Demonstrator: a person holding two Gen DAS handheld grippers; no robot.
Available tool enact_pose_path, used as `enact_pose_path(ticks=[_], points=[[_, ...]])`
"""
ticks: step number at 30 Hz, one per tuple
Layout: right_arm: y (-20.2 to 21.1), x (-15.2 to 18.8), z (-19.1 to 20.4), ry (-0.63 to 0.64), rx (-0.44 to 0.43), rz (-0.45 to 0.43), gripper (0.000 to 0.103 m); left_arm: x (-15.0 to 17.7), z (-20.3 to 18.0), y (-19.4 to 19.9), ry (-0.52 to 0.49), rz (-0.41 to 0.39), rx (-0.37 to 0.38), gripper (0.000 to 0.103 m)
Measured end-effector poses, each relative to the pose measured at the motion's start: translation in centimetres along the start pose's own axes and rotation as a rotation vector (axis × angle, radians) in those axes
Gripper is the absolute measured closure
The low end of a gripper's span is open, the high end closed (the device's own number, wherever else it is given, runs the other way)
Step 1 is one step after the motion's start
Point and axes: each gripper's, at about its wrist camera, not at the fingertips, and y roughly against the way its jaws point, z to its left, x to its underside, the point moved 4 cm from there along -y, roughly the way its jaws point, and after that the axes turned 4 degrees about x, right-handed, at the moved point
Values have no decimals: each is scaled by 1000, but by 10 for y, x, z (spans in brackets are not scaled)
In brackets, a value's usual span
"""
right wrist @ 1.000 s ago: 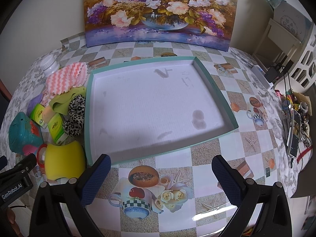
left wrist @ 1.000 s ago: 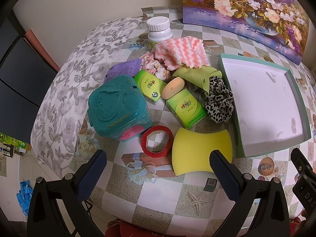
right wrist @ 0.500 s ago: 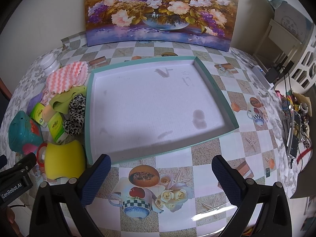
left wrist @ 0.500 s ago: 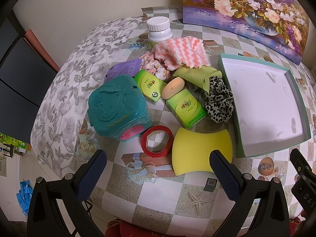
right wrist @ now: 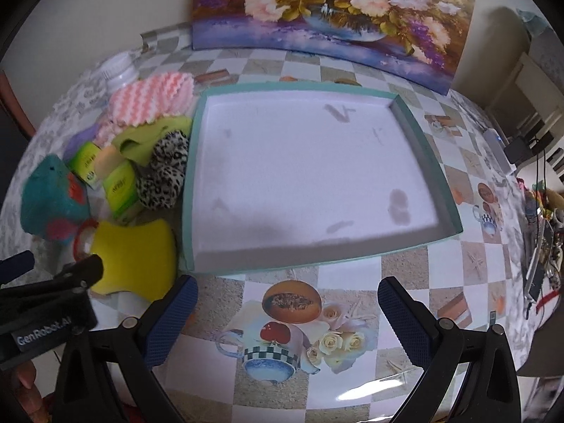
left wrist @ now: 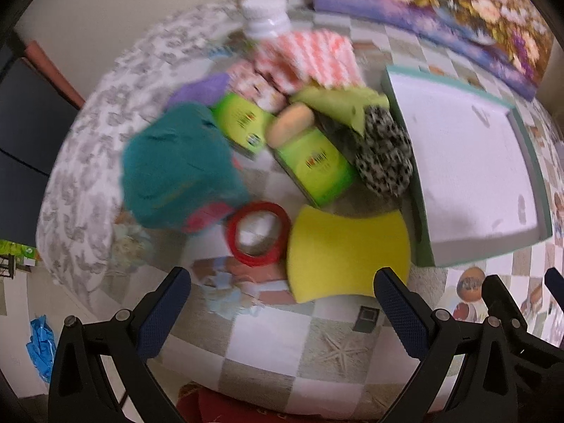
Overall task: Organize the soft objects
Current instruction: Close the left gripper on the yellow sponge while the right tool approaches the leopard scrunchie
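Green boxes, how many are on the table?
2. One green box lies beside the teal toy; the other lies between it and the leopard scrunchie. More could hide under the cloths.

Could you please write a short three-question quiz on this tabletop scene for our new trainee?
1. True or false: the teal-rimmed tray already holds a soft object.
2. Which item lies nearest the left gripper? A) leopard scrunchie B) yellow sponge C) white bottle
3. Fill in: both the left gripper and the right gripper are ____.

Key: 1 false, the tray is empty; 2 B; 3 open, holding nothing.
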Motion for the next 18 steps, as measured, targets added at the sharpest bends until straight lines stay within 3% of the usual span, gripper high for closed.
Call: enact_pose_path(ticks=[2, 7, 13, 18], points=[[-5, 1, -1, -1, 8, 21, 0, 0, -2, -10, -5, 35, -10, 0], [-8, -2, -10, -30, -11, 47, 0, 0, -7, -16, -54, 36, -59, 0], [-9, -11, -31, -99, -4, 52, 0, 3, -31, -31, -187, 104, -19, 0], [-7, -17, -40, -146, -42, 51, 0, 11, -47, -32, -289, 109, 14, 0]])
